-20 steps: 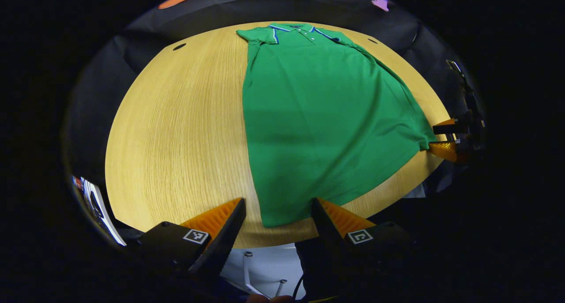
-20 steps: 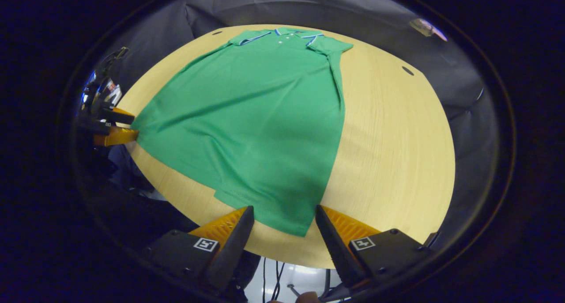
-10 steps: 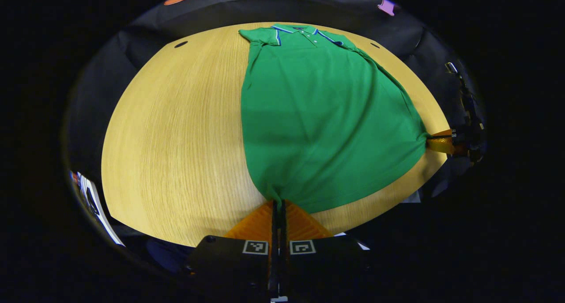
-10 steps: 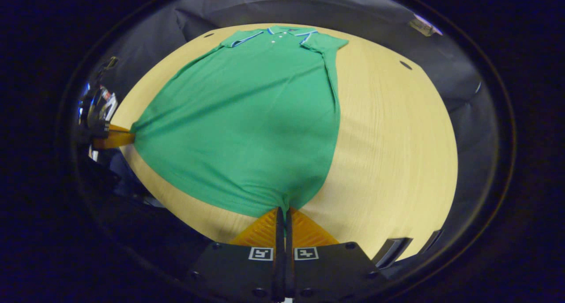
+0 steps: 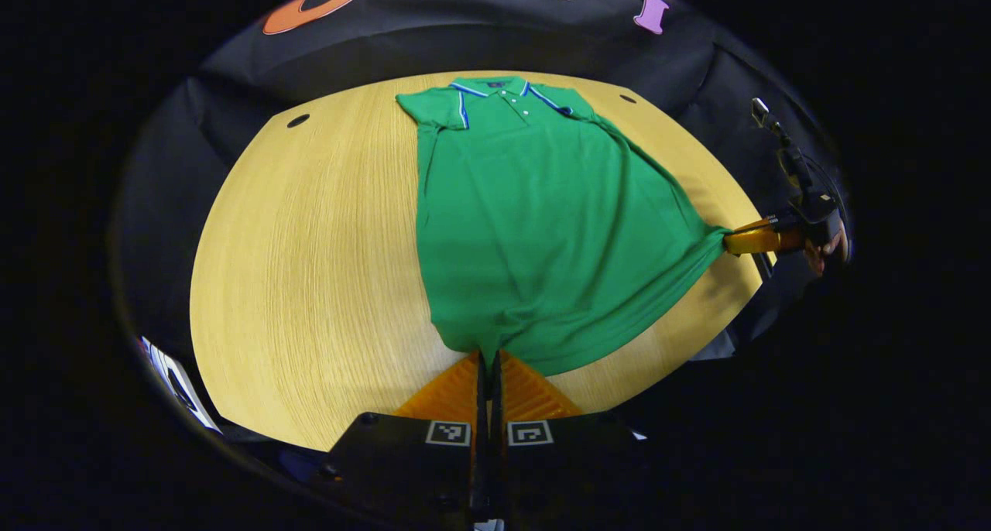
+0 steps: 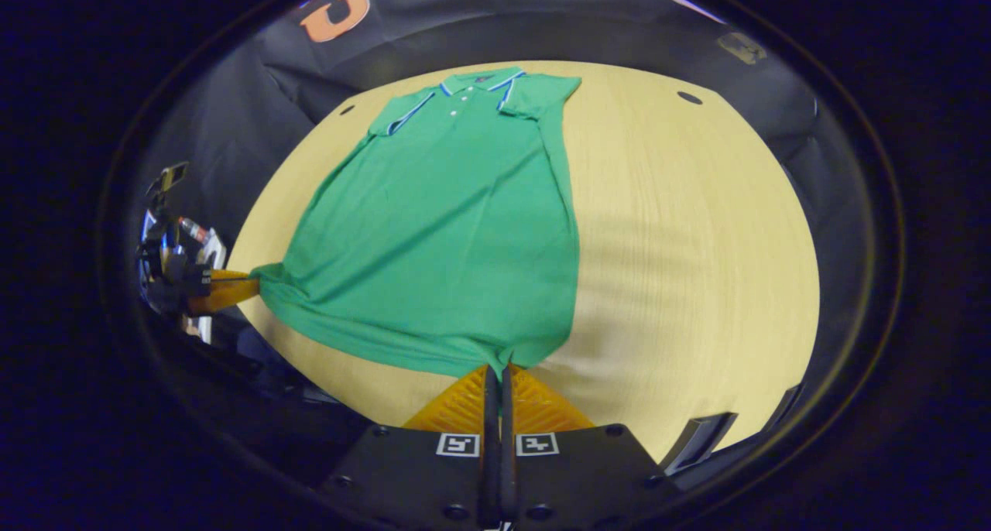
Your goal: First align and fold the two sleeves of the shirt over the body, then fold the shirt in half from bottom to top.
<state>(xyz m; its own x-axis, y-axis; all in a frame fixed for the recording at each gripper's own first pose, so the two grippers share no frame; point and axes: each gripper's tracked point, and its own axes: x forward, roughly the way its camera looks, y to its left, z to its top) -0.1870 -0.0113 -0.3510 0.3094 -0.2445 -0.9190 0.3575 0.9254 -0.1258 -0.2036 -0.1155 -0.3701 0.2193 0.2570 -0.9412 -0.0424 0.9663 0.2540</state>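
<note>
A green polo shirt lies flat on the wooden table, collar at the far end and sleeves folded in over the body. My left gripper is shut on the hem's near left corner, and the cloth puckers at its tips. In the right gripper view the same shirt spreads ahead, and my right gripper is shut on the hem's right corner. Each gripper also appears far off in the other's view: the right gripper and the left gripper. The hem between them is raised slightly off the table.
Small dark holes mark the table's far corners. A hand holds the right gripper beyond the table's edge. Something white lies off the table's left edge. Bare wood runs to the right of the shirt.
Both grippers went from open around the hem corners to shut on them. Since then the hem has lifted and moved a little toward the collar.
</note>
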